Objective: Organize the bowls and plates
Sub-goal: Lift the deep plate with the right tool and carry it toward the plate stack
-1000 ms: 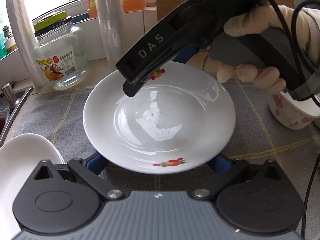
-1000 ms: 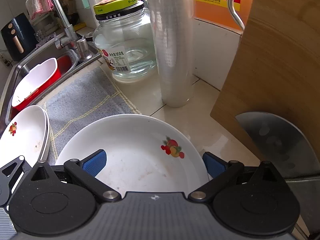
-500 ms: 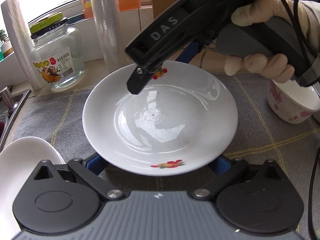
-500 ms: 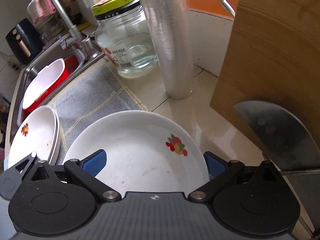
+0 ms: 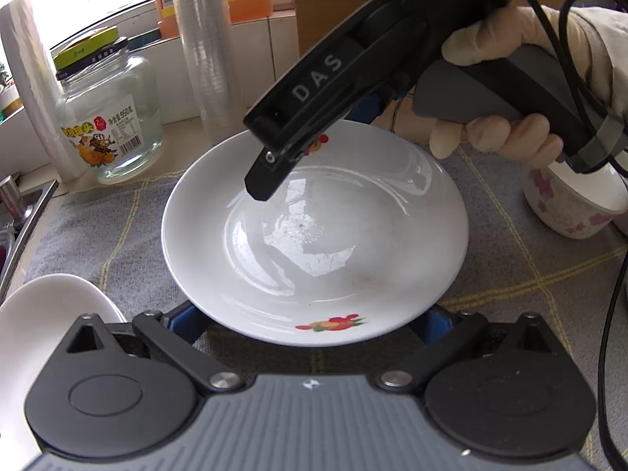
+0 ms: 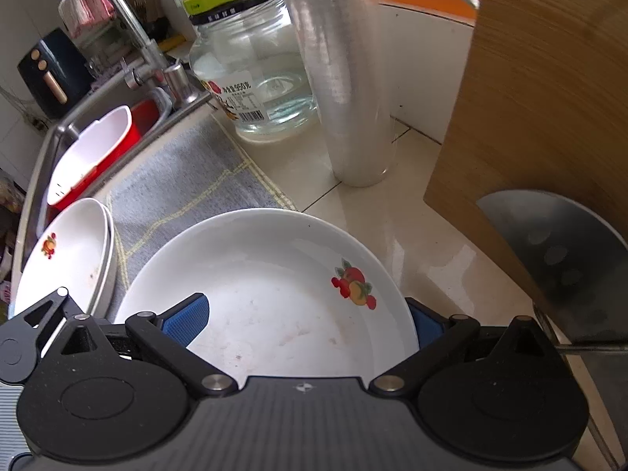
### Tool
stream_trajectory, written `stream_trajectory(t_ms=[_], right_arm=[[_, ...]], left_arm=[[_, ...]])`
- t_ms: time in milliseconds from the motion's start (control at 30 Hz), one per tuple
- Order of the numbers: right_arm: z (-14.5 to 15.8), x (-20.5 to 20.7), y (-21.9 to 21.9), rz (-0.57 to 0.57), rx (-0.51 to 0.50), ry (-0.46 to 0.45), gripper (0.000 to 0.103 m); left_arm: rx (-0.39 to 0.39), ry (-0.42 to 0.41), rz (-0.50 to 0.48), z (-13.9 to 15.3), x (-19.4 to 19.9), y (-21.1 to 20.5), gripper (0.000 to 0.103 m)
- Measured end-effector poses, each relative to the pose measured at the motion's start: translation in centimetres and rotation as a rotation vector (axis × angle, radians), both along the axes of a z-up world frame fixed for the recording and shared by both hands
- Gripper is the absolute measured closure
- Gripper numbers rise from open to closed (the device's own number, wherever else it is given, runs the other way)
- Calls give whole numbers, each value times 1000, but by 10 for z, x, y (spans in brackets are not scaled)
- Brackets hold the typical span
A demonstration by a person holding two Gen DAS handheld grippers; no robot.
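Observation:
A white plate with fruit prints [image 5: 314, 235] lies on the grey mat and also shows in the right wrist view [image 6: 267, 294]. My left gripper [image 5: 310, 324] is open, its blue pads [image 5: 184, 320] either side of the plate's near rim. My right gripper [image 6: 306, 318] is open over the plate's far rim, one blue pad [image 6: 184, 320] inside the plate. The right gripper's body [image 5: 333, 78] hangs above the plate. Stacked white plates [image 6: 62, 259] sit to the left, by the sink.
A glass jar [image 5: 106, 117], a plastic-wrap roll [image 6: 341, 78] and a wooden board [image 6: 549, 117] stand behind the plate. A floral cup [image 5: 573, 204] sits at right. A cleaver [image 6: 561, 263] leans on the board. The sink [image 6: 51, 149] holds a red-and-white basin [image 6: 94, 153].
The right gripper has risen and shifted right above the plate, and its view has pulled back a little. The plate has stayed put between the left gripper's fingers.

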State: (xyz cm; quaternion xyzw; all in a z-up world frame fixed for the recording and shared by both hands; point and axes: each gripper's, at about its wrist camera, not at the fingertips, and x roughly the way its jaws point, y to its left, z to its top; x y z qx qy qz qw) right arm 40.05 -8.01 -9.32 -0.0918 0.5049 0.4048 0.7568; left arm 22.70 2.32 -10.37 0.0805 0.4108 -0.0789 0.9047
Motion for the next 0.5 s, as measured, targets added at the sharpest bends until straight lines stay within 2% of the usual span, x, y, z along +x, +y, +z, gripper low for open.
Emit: stream_trajectory(t_ms=[200, 500], right_arm=[[3, -3, -3, -4, 4, -9, 0], [12, -8, -10, -18, 11, -21, 0]], left_arm=[[18, -6, -11, 2, -3, -3, 1], [-1, -14, -34, 9, -7, -3, 1]])
